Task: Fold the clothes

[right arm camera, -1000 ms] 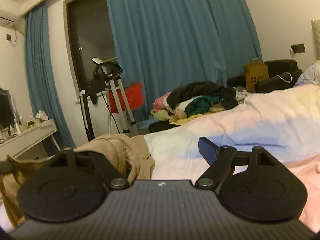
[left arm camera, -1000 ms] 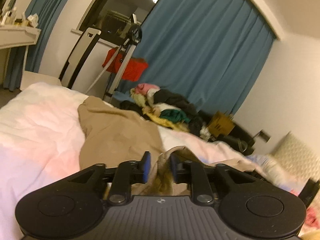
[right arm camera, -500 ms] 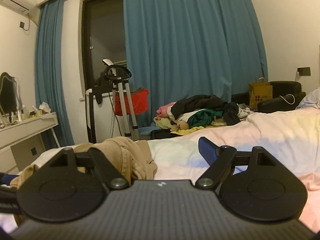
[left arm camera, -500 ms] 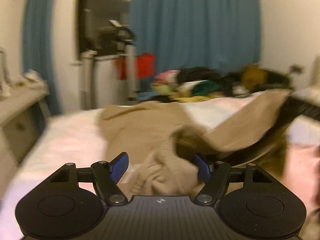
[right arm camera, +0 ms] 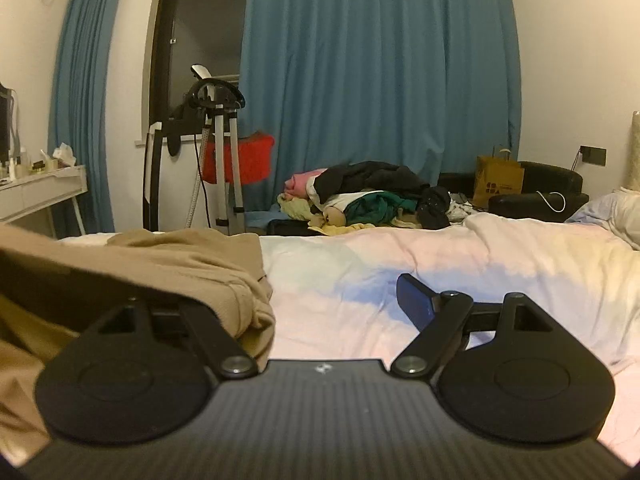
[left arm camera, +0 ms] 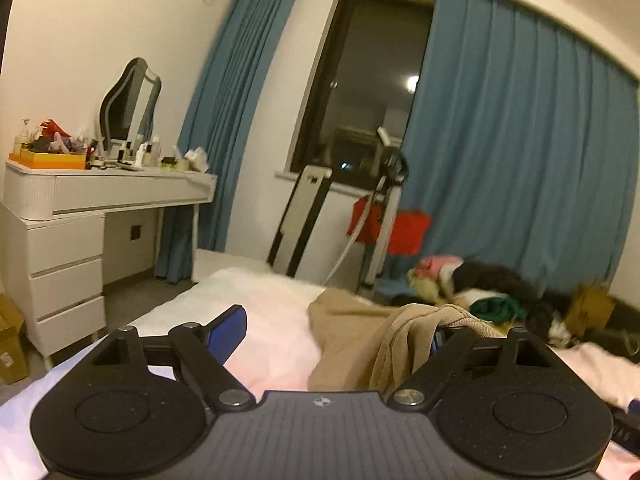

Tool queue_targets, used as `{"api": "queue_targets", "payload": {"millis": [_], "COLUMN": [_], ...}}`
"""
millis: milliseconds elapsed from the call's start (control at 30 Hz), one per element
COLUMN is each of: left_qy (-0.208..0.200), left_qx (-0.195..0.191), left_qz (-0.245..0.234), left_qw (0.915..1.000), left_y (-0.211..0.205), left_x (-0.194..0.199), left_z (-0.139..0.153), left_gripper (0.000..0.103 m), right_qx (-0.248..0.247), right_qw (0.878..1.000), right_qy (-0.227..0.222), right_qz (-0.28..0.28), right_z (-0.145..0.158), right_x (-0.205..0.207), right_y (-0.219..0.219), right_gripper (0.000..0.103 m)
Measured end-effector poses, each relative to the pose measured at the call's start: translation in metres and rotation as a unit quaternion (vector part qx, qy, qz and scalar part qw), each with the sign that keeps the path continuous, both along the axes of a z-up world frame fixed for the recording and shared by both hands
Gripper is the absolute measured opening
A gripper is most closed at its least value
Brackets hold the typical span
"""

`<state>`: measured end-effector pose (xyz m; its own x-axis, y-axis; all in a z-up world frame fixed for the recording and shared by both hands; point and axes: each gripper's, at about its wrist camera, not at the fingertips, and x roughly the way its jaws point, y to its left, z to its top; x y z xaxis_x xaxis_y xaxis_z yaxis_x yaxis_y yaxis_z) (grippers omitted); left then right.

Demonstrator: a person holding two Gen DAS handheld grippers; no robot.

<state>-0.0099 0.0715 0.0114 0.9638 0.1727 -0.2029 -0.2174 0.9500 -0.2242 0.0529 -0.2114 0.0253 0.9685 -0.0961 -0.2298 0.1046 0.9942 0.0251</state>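
Left gripper (left arm camera: 334, 330) is standing with its fingers spread wide; a fold of the tan garment (left arm camera: 360, 344) is draping over its right finger, while the blue-padded left finger (left arm camera: 226, 330) is hanging free above the bed (left arm camera: 276, 320). Right gripper (right arm camera: 336, 300) is likewise standing wide apart: the same tan garment (right arm camera: 192, 264) is lying over and hiding its left finger, and its right finger (right arm camera: 416, 300) is hovering over bare bedding (right arm camera: 460, 256). The garment is lying crumpled on the near left part of the bed. Far beyond the bed, a pile of mixed clothes (right arm camera: 368, 196) is sitting before the blue curtain (right arm camera: 376, 64). A white dressing table (left arm camera: 92, 208) is standing at far left.
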Motion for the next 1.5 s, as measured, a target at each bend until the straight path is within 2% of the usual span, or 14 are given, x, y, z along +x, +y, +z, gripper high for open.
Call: {"api": "queue_targets", "payload": {"millis": [167,300,433,533,733,800,933,967,1067,1133,1300,1400,1500], "left_qy": [-0.033,-0.071,-0.13,-0.163,-0.234,-0.231,-0.213,-0.208,-0.189,-0.16,-0.091,-0.06,-0.05], "left_qx": [0.006,-0.009,-0.014,-0.034,0.014,0.011,0.004,0.002,-0.006,-0.018,-0.037,-0.024,-0.011], "left_qz": [-0.016,-0.024,-0.04,-0.084,-0.117,-0.132,-0.155,-0.161,-0.178,-0.19,-0.205,-0.194,-0.173], "left_qw": [0.9993,0.9972,0.9906,0.9825,0.9651,0.964,0.9648,0.9648,0.9656,0.9683,0.9738,0.9789,0.9836], "left_y": [-0.005,-0.005,-0.001,0.007,0.006,0.002,-0.01,-0.013,-0.021,-0.025,-0.028,-0.029,-0.027], "left_x": [-0.027,-0.04,-0.048,-0.057,-0.093,-0.092,-0.08,-0.077,-0.061,-0.03,0.062,0.122,0.189], "left_z": [0.025,0.073,0.149,0.212,0.331,0.348,0.372,0.377,0.389,0.377,0.34,0.313,0.291], "left_gripper": [0.085,0.085,0.085,0.086,0.09,0.092,0.092,0.092,0.093,0.093,0.093,0.093,0.093], "right_qx": [0.031,0.039,0.025,0.028,0.023,0.006,-0.035,-0.038,-0.043,-0.045,-0.032,-0.03,-0.017], "right_qw": [0.999,0.998,0.991,0.982,0.963,0.958,0.959,0.963,0.971,0.977,0.989,0.993,0.996], "right_qy": [-0.01,-0.053,-0.128,-0.189,-0.264,-0.279,-0.273,-0.26,-0.225,-0.201,-0.135,-0.1,-0.079], "right_qz": [-0.01,-0.014,-0.003,0.009,0.053,0.062,0.066,0.065,0.066,0.063,0.057,0.052,0.047], "right_z": [0.025,0.072,0.156,0.225,0.346,0.379,0.429,0.437,0.444,0.438,0.395,0.36,0.33], "right_x": [-0.026,-0.046,-0.064,-0.083,-0.13,-0.144,-0.152,-0.149,-0.133,-0.116,-0.048,0.004,0.059], "right_y": [-0.015,-0.023,-0.024,-0.028,-0.042,-0.044,-0.051,-0.054,-0.063,-0.067,-0.078,-0.08,-0.083], "right_gripper": [0.084,0.084,0.084,0.084,0.084,0.084,0.084,0.084,0.084,0.084,0.084,0.084,0.084]}}
